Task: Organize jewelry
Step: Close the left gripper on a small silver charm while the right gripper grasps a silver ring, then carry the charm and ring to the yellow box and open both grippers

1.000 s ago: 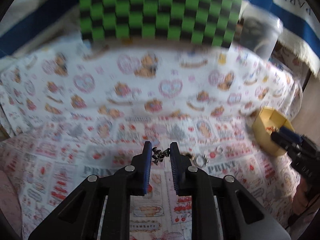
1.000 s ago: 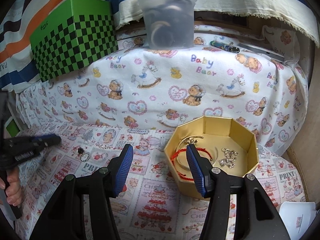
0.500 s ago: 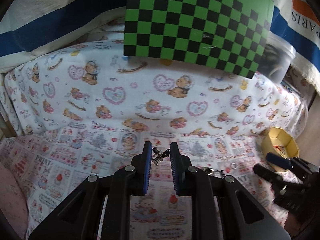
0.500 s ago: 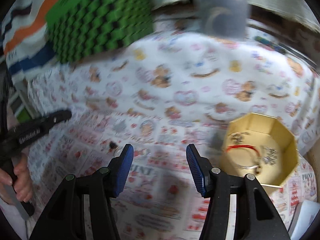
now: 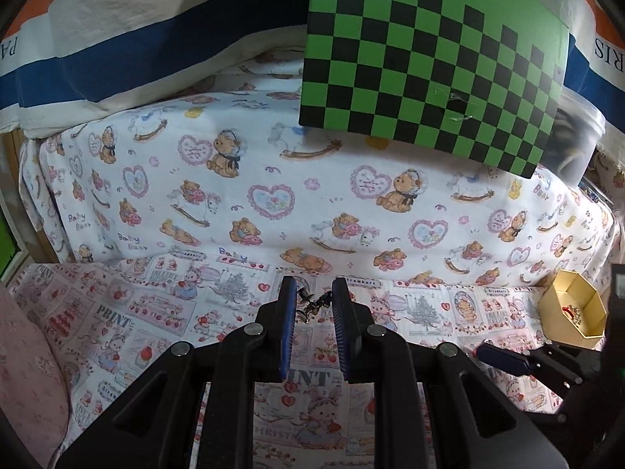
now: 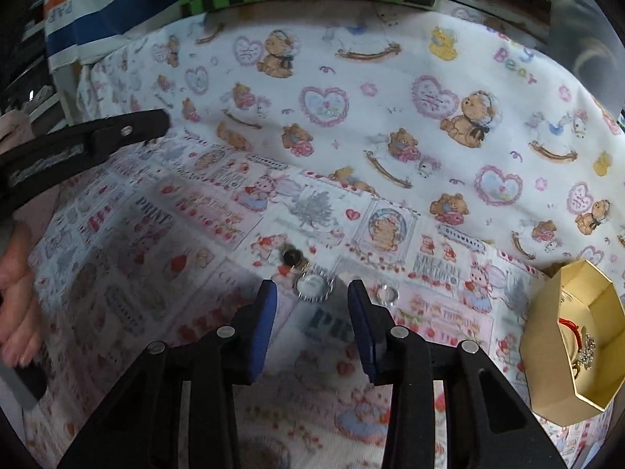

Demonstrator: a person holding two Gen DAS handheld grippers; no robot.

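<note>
While you hold a gripper in each hand, this is how things look:

Left gripper: your left gripper [image 5: 311, 299] is nearly shut on a small dark chain piece [image 5: 312, 306]. The piece hangs between the blue pads [image 5: 287, 312], up off the cloth.

Right gripper: your right gripper [image 6: 312, 297] points down at the cloth. Its jaws are closing, and they touch nothing. A round sparkly ring [image 6: 312, 287] lies on the cloth just ahead of the tips, between them.

Other small pieces: a little dark round piece [image 6: 291, 256] lies just past the sparkly ring. A small clear ring [image 6: 386, 295] lies beside the right fingertip [image 6: 361, 301].

Box: a gold box [image 6: 547, 351] with eight sides sits on the cloth, off to the right. Its top is open. It has a red string band [image 6: 570, 324] and some shiny bits [image 6: 588, 349] inside. From the left camera you see the same box [image 5: 562, 305] far to the right.

Cloth: a cloth [image 6: 136, 254] with pink pictures and words covers the flat part. A white cloth with bears and hearts [image 6: 351, 78] goes up behind it.

Back: a green and black checked box [image 5: 429, 58] stands at the back on the bear cloth. A clear tub [image 5: 578, 144] is next to it, partly hidden.

Hand: your left hand [image 6: 15, 305] shows at the left edge of the right camera view, holding the black handle.
</note>
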